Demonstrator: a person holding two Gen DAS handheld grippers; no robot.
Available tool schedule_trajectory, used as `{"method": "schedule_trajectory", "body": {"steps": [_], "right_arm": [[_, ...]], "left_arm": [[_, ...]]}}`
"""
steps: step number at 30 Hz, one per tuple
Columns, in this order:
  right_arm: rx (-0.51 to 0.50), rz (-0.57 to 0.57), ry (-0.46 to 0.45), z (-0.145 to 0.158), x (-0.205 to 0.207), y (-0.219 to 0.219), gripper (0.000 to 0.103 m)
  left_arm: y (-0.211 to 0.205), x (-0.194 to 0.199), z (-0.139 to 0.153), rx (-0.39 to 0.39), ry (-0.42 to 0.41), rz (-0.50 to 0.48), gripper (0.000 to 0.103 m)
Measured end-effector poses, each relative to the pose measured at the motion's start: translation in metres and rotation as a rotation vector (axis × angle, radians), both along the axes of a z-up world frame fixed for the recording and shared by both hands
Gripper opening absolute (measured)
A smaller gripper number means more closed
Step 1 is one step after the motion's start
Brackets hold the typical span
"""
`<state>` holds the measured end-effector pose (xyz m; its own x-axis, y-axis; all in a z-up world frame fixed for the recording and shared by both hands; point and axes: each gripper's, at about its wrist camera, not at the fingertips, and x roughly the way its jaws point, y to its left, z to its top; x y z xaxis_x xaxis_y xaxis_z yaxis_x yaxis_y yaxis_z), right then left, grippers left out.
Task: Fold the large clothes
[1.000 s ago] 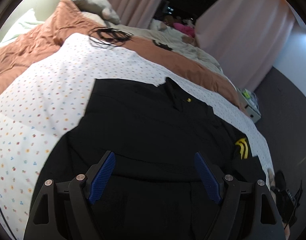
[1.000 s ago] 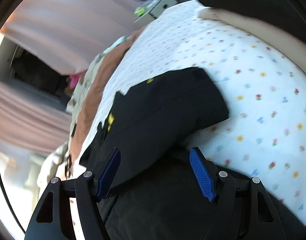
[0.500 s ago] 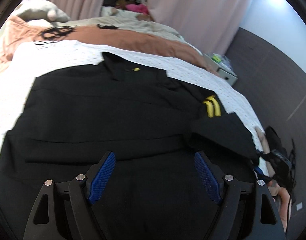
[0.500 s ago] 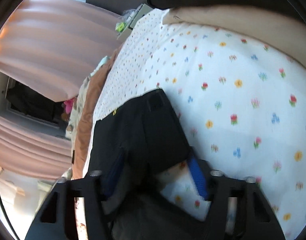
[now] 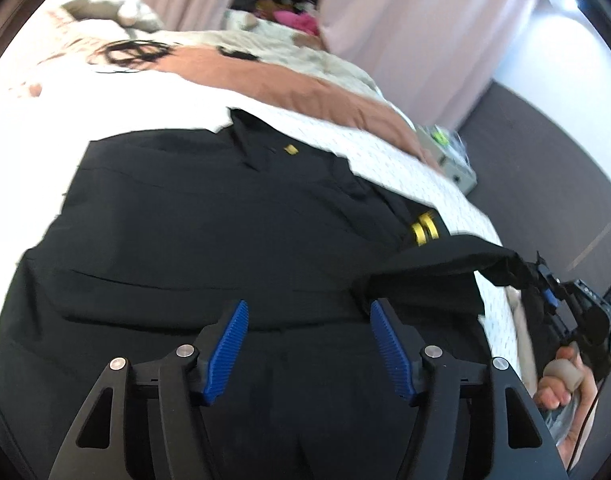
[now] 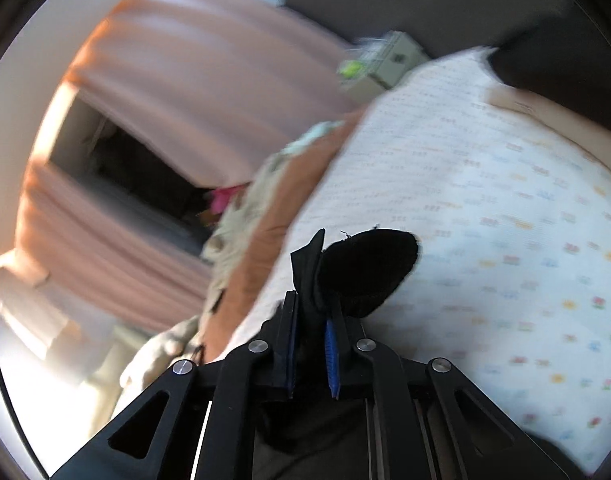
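right gripper (image 6: 311, 344) closing, pinching black garment (image 5: 209, 216) sleeve | left gripper (image 5: 307, 350) closing, spread, nothing between | cloth soft, limp, light — grab hems, corners

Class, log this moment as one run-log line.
right gripper: closing on black garment sleeve | left gripper: closing, nothing pinched | garment: on bed
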<state>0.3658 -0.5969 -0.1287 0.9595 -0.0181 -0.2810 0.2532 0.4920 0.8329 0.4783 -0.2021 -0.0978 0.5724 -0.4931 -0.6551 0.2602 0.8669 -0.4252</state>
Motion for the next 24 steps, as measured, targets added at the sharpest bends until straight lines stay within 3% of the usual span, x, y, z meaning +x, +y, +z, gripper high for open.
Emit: {"method": "schedule_trajectory", "body": {"steps": [4, 13, 24], "right_arm": [[-0.114, 0.101, -0.034, 0.043, 0.033, 0.044, 0.011], [-0.312, 0.253, -0.074, 0.118, 0.089, 0.138, 0.011], [-0.532, 0.462, -0.073, 0.162, 0.153, 0.255, 0.011]], "left_arm": [[0.047, 0.006, 0.01, -0.066, 0.01, 0.103, 0.065], [0.126, 0.007, 0.018, -0.132, 0.025, 0.262, 0.065], [0.196, 0.002, 0.017, -0.211, 0.051, 0.431, 0.065]]}}
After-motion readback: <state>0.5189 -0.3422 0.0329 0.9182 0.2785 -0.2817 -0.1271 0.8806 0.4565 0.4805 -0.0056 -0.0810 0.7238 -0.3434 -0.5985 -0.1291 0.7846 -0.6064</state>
